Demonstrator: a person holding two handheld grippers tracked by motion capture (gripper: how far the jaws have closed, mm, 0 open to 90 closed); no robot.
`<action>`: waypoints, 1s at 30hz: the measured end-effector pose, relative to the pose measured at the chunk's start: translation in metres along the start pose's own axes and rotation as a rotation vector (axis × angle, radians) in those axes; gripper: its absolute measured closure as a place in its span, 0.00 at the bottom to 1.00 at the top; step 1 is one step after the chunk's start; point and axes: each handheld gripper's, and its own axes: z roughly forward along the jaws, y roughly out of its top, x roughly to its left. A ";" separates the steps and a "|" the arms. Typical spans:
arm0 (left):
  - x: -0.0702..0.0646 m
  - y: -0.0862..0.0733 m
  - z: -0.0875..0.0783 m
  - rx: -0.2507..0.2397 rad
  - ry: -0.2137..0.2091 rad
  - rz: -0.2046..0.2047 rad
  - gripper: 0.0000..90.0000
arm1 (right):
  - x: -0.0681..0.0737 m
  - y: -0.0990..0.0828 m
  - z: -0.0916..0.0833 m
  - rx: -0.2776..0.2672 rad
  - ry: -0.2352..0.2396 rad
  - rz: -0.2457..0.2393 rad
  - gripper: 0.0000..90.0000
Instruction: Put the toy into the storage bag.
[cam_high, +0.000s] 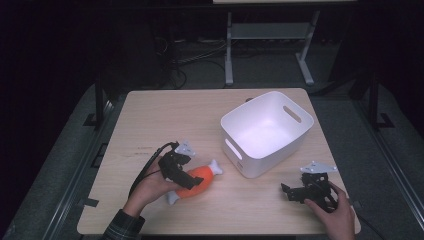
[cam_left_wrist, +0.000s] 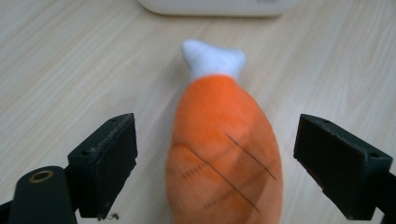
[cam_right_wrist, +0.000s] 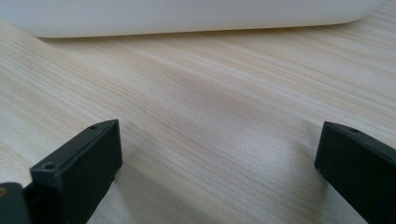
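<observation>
left tool (cam_left_wrist: 215, 163): jaws wide, plush drumstick (cam_left_wrist: 224, 149) between, untouched | right tool (cam_right_wrist: 215, 172): jaws wide over bare counter (cam_right_wrist: 210, 93) | white bin (cam_high: 265, 131) nearby

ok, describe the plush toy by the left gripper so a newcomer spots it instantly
Start at the white bin on the wooden table. Just off its near-left corner lies the plush drumstick, flat on the tabletop between the open jaws of the left gripper, with clear gaps on both sides. It is the one bright orange thing there, capped by white bone ends.
</observation>
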 end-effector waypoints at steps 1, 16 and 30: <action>0.000 0.000 0.000 0.000 0.000 0.000 0.14 | 0.000 0.000 0.000 0.000 0.000 0.000 0.00; -0.013 -0.009 0.017 0.054 0.043 0.063 0.14 | 0.000 0.000 0.000 0.000 0.000 0.000 0.00; -0.014 -0.013 0.037 0.123 0.060 0.103 0.14 | 0.000 0.000 0.000 0.000 0.000 0.000 0.00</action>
